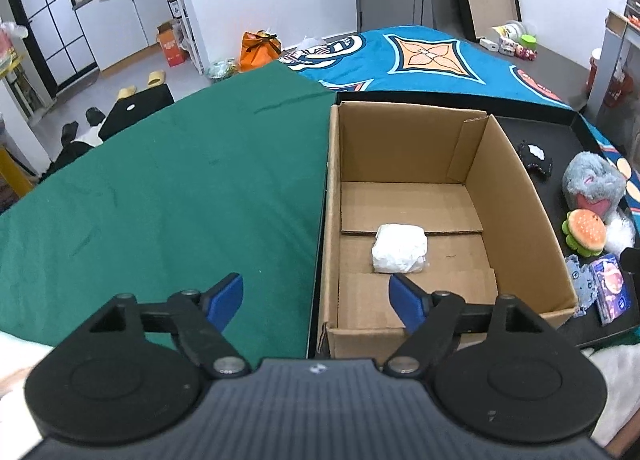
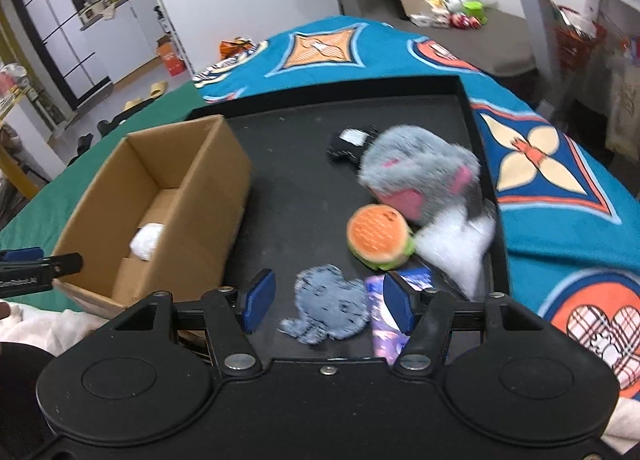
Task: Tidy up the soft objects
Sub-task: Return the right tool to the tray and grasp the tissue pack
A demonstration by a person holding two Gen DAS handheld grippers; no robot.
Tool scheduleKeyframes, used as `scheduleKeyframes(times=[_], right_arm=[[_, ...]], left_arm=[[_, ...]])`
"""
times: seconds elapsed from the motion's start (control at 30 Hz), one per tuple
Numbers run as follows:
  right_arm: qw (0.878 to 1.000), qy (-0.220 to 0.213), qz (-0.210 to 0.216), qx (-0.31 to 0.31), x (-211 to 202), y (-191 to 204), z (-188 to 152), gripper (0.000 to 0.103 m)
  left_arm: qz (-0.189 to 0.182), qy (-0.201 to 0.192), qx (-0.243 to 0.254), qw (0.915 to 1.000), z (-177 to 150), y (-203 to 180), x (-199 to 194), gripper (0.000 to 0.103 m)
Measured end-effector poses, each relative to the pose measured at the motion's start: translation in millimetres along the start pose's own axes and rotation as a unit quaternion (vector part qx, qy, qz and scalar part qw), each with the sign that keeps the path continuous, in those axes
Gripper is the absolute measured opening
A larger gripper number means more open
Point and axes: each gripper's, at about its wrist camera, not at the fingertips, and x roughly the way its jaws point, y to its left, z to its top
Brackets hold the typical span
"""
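The left gripper has its blue-padded jaws spread wide with nothing between them, low in the frame over the near edge of the open brown cardboard box. Just beyond the right pad, on the box floor near the centre of the frame, lies a white crumpled soft bundle. A green cloth fills the left half of that view.

The right gripper is also wide open and empty, hanging at lower centre over a flat grey-blue fabric patch on the black tray. Touching the right pad's side is a purple printed packet. Further up, right of centre, sit a plush orange hamburger toy, a white fluffy wad beside it, then a grey furry plush with pink parts and a small black-and-white soft toy. The cardboard box stands on the left side of the tray, the white bundle visible inside. A blue patterned blanket covers the right edge.
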Motion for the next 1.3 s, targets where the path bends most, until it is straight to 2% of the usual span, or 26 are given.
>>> scheduleKeyframes(times=[0.43, 0.87, 1.07, 1.3], right_arm=[[0.999, 0.016, -0.013, 0.04, 18, -40, -9, 0.057], [0.996, 0.045, -0.027, 0.069, 46, -58, -14, 0.057], [0.996, 0.065, -0.038, 0.049, 59, -53, -17, 0.057], [0.997, 0.066, -0.044, 0.02, 63, -47, -21, 0.06]], left_arm=[[0.027, 0.01, 0.027, 0.9992, 7, -15, -1, 0.079], [0.041, 0.023, 0.035, 0.9983, 14, -35, 4, 0.079], [0.047, 0.031, 0.049, 0.9973, 16, -43, 9, 0.079], [0.053, 0.036, 0.05, 0.9967, 19, -47, 12, 0.079]])
